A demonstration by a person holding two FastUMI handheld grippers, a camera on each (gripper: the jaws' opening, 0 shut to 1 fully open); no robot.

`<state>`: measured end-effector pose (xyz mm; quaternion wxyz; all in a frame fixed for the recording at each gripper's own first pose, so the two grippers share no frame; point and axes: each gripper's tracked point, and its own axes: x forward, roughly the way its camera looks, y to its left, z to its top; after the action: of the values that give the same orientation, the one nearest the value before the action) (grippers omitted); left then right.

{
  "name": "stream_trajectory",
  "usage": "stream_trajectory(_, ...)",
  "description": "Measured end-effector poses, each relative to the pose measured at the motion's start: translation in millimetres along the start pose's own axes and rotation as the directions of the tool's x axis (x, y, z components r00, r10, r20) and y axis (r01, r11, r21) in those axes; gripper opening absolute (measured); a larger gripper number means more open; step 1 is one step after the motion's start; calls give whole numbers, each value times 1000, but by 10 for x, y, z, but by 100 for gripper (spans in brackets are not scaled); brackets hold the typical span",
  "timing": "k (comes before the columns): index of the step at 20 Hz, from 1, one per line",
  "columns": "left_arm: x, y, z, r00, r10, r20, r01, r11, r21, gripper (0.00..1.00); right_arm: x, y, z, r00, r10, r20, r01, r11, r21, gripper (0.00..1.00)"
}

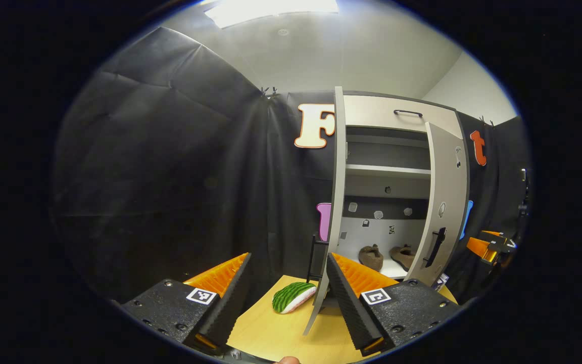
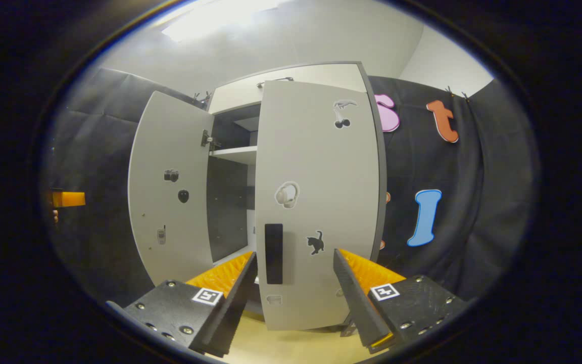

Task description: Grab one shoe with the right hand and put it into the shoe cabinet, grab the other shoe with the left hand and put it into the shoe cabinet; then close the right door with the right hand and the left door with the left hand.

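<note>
Two shoes point(image 1: 372, 257) point(image 1: 404, 254) sit inside cabinet point(image 1: 397, 114); both doors point(image 1: 339, 202) point(image 2: 319, 202) ajar ahead of left claw point(image 1: 287, 298) and right claw point(image 2: 295, 296), each gaping, empty. Door-closing remains.

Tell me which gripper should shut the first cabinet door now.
Right, probably. The right gripper is open and faces the right door, its handle just ahead. Both shoes are already inside.

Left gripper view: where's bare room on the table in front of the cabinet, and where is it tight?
Bare table lies between the left gripper fingers, below the green sponge. The left door edge stands just right of that patch. Inside the cabinet, both shoes fill the bottom shelf; the shelf above looks free.
</note>
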<state>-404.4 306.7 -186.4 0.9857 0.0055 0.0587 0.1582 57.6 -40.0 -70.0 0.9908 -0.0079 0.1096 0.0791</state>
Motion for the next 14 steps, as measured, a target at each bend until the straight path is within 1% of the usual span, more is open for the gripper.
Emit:
stream_trajectory(8, 275, -2, -82, 999, -32, -11, 32, 999, 10, 85, -42, -20, -40, 1000, -29, -1, 29, 1000, 6, 91)
stream_trajectory(10, 391, 16, -84, 1000, -28, -2, 28, 999, 21, 85, -42, -26, -52, 999, -40, -1, 40, 999, 8, 91)
stream_trajectory(11, 473, 29, -67, 1000, -24, 9, 24, 999, 30, 89, -53, -39, -54, 999, -49, 0, 49, 999, 7, 91)
stream_trajectory(12, 553, 63, -59, 1000, -17, 14, 17, 999, 40, 85, -58, -61, -63, 998, -59, 2, 59, 998, 6, 91)
stream_trajectory(13, 635, 93, -48, 1000, -12, 22, 11, 999, 50, 85, -59, -76, -70, 998, -68, 5, 68, 998, 4, 90)
stream_trajectory(14, 731, 115, -18, 999, -12, 38, 10, 998, 59, 89, -68, -91, -69, 997, -78, 7, 78, 997, 1, 91)
